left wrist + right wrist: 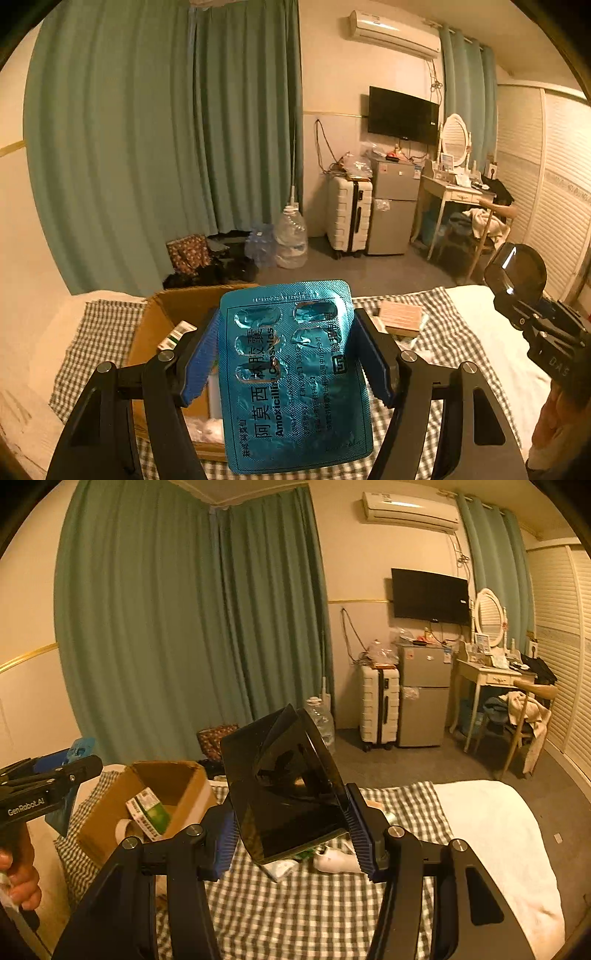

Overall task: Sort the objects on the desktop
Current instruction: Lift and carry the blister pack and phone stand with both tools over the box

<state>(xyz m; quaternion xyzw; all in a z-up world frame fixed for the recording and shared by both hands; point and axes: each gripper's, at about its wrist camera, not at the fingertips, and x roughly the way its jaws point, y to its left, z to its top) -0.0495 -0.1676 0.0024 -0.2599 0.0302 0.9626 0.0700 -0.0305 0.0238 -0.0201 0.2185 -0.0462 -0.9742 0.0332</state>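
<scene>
My left gripper (pixel 284 354) is shut on a blue foil amoxicillin blister pack (pixel 291 376) and holds it up above the open cardboard box (pixel 162 314). The box also shows in the right wrist view (pixel 110 812), with a green and white medicine carton (pixel 149 812) and a tape roll (pixel 125 830) inside. My right gripper (pixel 291 830) is shut on a black glossy folded case (pixel 284 779), held above the checked cloth (pixel 295 897). The right gripper shows at the right edge of the left wrist view (pixel 517 273).
A small brown box (pixel 400 317) lies on the checked cloth right of the cardboard box. White and green small items (pixel 332 860) lie on the cloth under the black case. A white blanket (pixel 491 830) covers the surface to the right.
</scene>
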